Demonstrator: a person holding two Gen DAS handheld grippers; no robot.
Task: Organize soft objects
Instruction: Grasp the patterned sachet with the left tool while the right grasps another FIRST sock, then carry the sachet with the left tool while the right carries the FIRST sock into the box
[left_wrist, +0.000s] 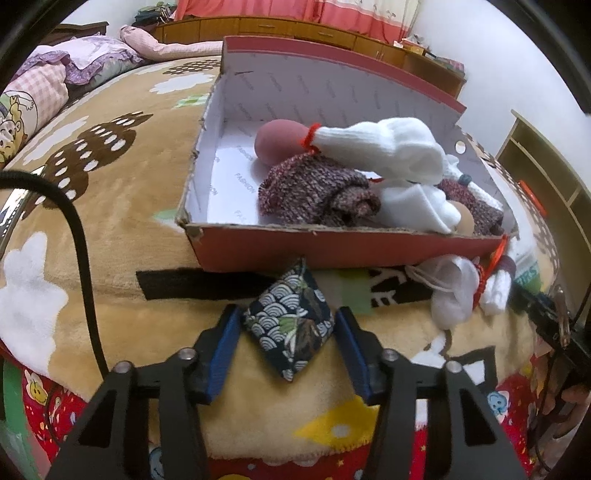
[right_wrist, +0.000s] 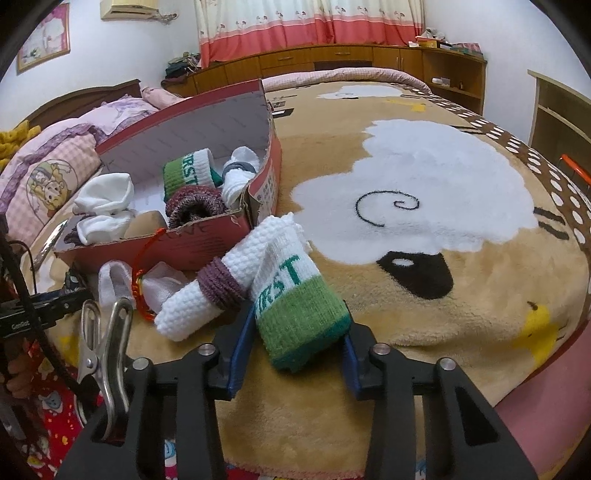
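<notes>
A red cardboard box (left_wrist: 295, 247) sits on the blanket-covered bed and holds white socks (left_wrist: 388, 147), a purple knit piece (left_wrist: 314, 188) and a pink ball (left_wrist: 277, 140). My left gripper (left_wrist: 289, 325) is closed on a dark wave-patterned bean bag (left_wrist: 291, 321) just in front of the box. My right gripper (right_wrist: 299, 332) is closed on a green-and-white sock (right_wrist: 299, 299) marked "FIRST", to the right of the box (right_wrist: 177, 240). A white waffle roll with a purple band (right_wrist: 207, 291) lies beside it.
A white pouch with a red cord (left_wrist: 458, 291) lies by the box's right front corner. Pillows (left_wrist: 55, 81) lie at the bed's far left. A black cable (left_wrist: 85, 266) hangs at left. A metal clip (right_wrist: 107, 339) sits on my right gripper's left.
</notes>
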